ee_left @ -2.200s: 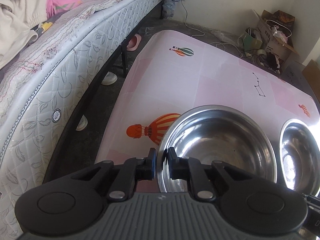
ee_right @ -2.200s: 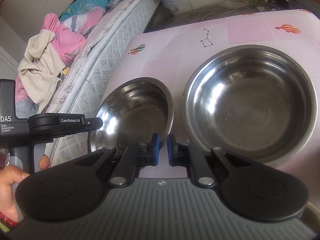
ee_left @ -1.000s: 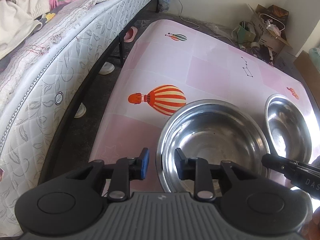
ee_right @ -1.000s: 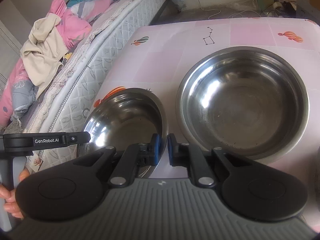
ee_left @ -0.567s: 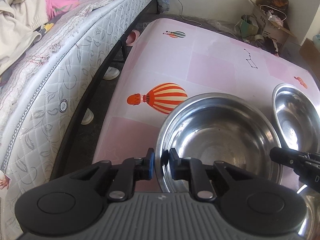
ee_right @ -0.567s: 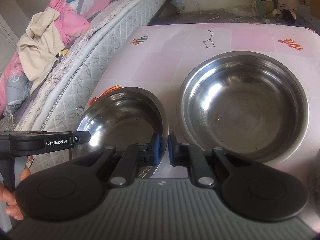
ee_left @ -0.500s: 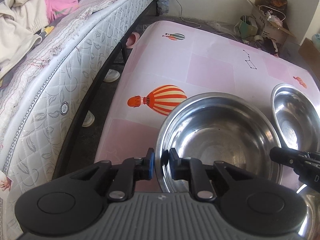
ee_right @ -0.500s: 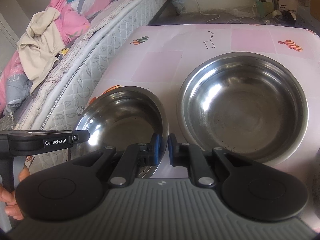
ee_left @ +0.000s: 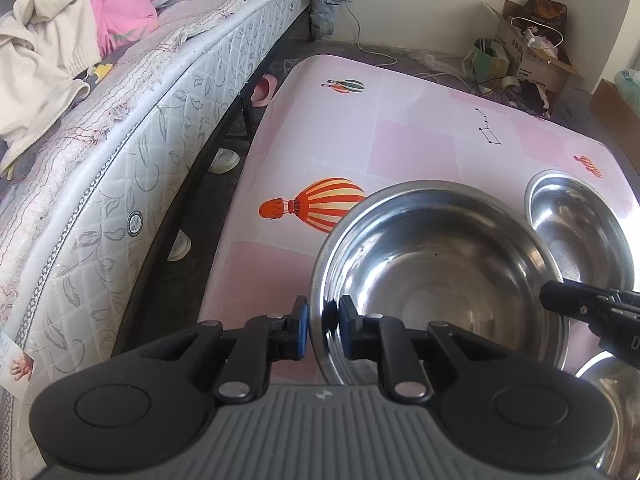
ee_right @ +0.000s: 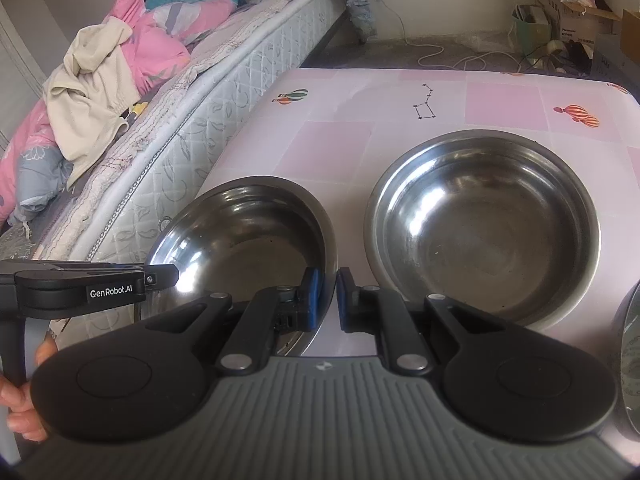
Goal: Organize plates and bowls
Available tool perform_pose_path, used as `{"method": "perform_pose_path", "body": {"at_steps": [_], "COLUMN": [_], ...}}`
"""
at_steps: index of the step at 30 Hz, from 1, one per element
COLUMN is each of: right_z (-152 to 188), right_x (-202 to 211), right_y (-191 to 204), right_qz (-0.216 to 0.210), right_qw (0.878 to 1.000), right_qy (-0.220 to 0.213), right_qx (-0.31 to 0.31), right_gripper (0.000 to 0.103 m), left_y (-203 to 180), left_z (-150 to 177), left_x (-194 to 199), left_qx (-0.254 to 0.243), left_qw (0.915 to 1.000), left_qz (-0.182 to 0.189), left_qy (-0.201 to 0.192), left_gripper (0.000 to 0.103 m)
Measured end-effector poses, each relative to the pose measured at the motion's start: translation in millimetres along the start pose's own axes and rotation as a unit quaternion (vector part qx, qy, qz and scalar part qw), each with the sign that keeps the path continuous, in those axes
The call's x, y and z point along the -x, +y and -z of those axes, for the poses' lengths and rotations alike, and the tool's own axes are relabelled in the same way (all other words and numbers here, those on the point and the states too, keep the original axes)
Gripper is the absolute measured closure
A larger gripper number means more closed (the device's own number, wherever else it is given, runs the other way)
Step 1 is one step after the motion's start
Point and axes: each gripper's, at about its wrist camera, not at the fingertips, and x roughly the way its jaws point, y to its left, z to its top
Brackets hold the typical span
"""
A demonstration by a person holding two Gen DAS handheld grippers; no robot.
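The left gripper is pinched on the near rim of a steel bowl, one blue pad outside the wall and the other inside it. The right gripper is clamped in the same way on the opposite rim of that same bowl, so the bowl is held from both sides and, seen from the right wrist, sits tilted with its left part out past the table edge. Beyond it on the pink table rests a larger, wider steel bowl, close beside the held one but with a strip of tabletop between them. A third curved metal rim shows at the right edge of the right wrist view, too cut off to identify. The tablecloth carries hot-air balloon prints. Along the table's left side runs a quilted mattress with heaped clothes on top. A hand grips the left gripper's handle.
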Motion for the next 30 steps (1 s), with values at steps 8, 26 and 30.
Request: {"method": "perform_pose_path", "body": {"at_steps": [8,26,30], "right_z": [-0.9,-3.6,-2.9], "right_x": [15.7,63.8,74.7], "right_y": [2.2,-24.5,-34.8], "right_qz": [0.003,0.016,0.023], "right_qw": [1.0,0.999,0.999], "right_qy": [-0.01,-0.033,-0.038], "right_qx": [0.006,-0.002,-0.006], "right_gripper": [0.092,0.092,0.092], "left_y": [-2.9,-40.2,-55.4], "left_z": [1.6,-1.6,-2.7], "left_x": [14.7,47.7,49.6], "left_qx": [-0.003,-0.021,-0.027], "left_qw": [0.9999,0.9987,0.9983], "left_qz": [0.007,0.031,0.037], "left_qy": [-0.012,-0.034,-0.035], "left_gripper": [0.086,0.086,0.086]}}
